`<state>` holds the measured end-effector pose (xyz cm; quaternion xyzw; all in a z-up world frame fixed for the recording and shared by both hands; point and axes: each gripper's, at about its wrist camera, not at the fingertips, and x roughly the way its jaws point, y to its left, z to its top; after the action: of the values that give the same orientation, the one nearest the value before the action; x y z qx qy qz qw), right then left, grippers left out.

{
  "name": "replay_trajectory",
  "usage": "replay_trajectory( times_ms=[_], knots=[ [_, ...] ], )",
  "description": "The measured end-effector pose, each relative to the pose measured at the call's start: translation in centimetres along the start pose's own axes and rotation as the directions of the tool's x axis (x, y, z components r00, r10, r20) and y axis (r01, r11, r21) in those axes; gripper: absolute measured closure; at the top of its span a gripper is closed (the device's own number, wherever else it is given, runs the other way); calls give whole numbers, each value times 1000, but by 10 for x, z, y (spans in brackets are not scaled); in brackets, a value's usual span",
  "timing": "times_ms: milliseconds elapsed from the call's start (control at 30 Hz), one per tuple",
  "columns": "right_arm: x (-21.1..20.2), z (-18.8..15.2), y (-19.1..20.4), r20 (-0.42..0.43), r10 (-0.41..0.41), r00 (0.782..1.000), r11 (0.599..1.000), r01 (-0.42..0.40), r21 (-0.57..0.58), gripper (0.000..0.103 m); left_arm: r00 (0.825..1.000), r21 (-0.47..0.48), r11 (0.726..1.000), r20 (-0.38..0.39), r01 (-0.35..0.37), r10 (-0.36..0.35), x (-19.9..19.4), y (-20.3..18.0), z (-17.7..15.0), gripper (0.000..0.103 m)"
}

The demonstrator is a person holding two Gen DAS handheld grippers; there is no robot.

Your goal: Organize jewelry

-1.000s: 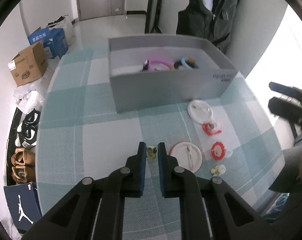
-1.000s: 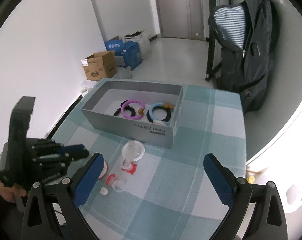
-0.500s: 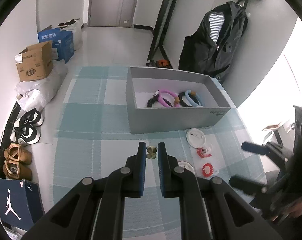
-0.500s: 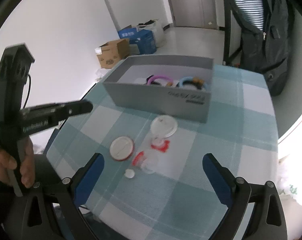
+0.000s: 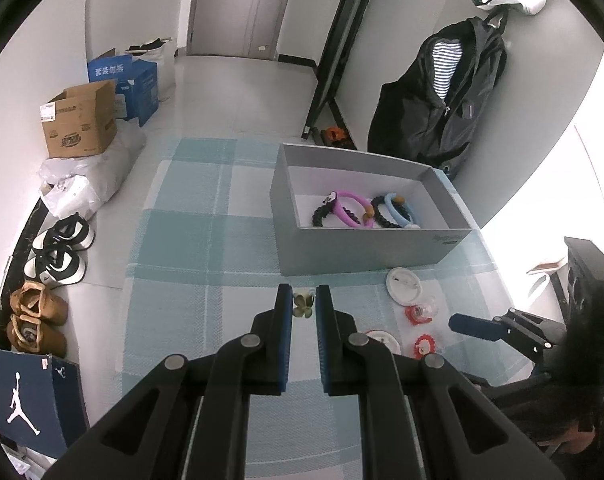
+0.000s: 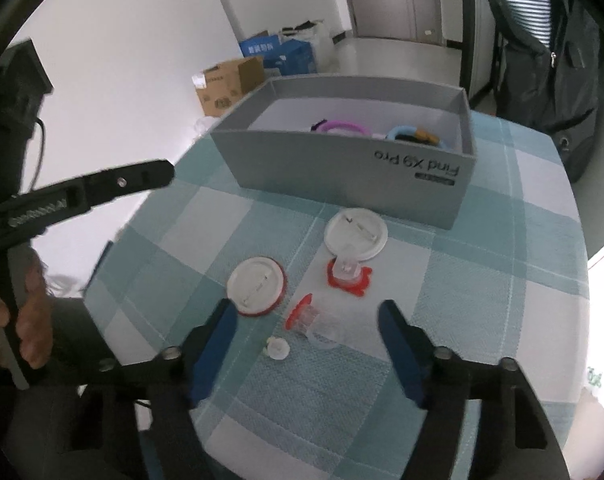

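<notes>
My left gripper (image 5: pixel 303 300) is shut on a small pale green flower-shaped jewel (image 5: pixel 303 305) and holds it high above the checked table. The grey box (image 5: pixel 366 246) ahead holds a pink bracelet (image 5: pixel 352 210), a blue one (image 5: pixel 398 210) and black ones. My right gripper (image 6: pixel 308 320) is open and empty, low over the table, with a red and clear brooch (image 6: pixel 312 322) between its fingers. Two white round pin badges (image 6: pixel 257 286) (image 6: pixel 356 234), another red brooch (image 6: pixel 348 274) and a small white stud (image 6: pixel 277 348) lie nearby.
The table with its teal checked cloth (image 5: pixel 206 248) ends close in front of the right gripper. The left gripper's arm (image 6: pixel 86 192) reaches in from the left of the right wrist view. Shoes (image 5: pixel 58 256) and cardboard boxes (image 5: pixel 80 124) are on the floor at left.
The left gripper has risen higher with the flower jewel still in it. The right gripper has dropped towards the table and narrowed its opening around the brooches.
</notes>
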<state>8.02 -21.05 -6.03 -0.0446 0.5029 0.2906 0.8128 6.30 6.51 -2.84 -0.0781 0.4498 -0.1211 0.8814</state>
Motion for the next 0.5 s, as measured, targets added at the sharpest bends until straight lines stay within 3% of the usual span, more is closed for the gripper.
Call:
replay_trajectory(
  times_ms=[167, 367, 500],
  knots=[
    [3, 2, 9, -9, -31, 999, 999, 31, -23, 46, 1000, -16, 1000, 5, -3, 3, 0, 2, 2, 96],
    [10, 0, 10, -44, -41, 998, 999, 39, -27, 71, 1000, -15, 1000, 7, -11, 11, 1, 1, 2, 96],
    [10, 1, 6, -48, -25, 999, 1000, 25, -5, 74, 1000, -23, 1000, 11, -14, 14, 1, 3, 2, 96]
  ],
)
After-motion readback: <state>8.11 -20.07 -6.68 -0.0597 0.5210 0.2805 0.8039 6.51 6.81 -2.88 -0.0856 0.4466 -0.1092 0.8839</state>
